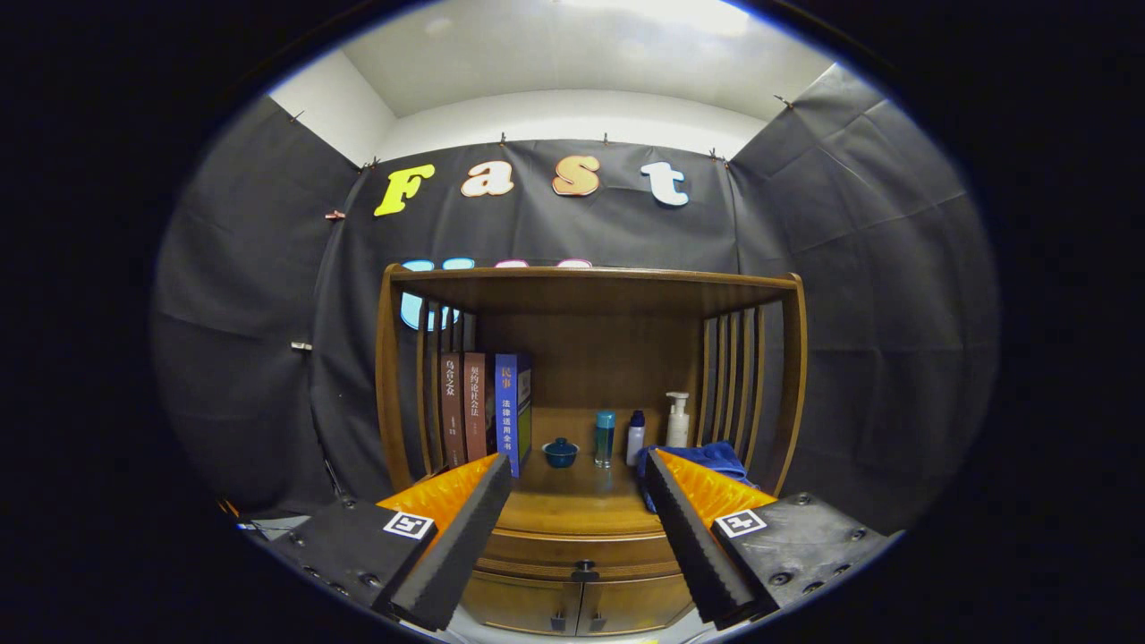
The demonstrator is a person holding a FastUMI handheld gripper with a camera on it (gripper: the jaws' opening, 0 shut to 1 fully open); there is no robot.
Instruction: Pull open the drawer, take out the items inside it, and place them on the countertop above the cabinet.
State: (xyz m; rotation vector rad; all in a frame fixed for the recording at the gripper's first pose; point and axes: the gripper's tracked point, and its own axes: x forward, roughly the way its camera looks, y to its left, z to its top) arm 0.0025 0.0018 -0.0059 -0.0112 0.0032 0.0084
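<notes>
Cabinet (590, 295) stood ahead of my claw (580, 474). Its tabletop (572, 505) lay between my spread fingers, which gripped nothing. Drawer (581, 555) sat closed just below and between them, knob (585, 567) centered, untouched.

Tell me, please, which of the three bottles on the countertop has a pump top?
The white bottle farthest right, beside the blue cloth; the other two have plain caps.
</notes>
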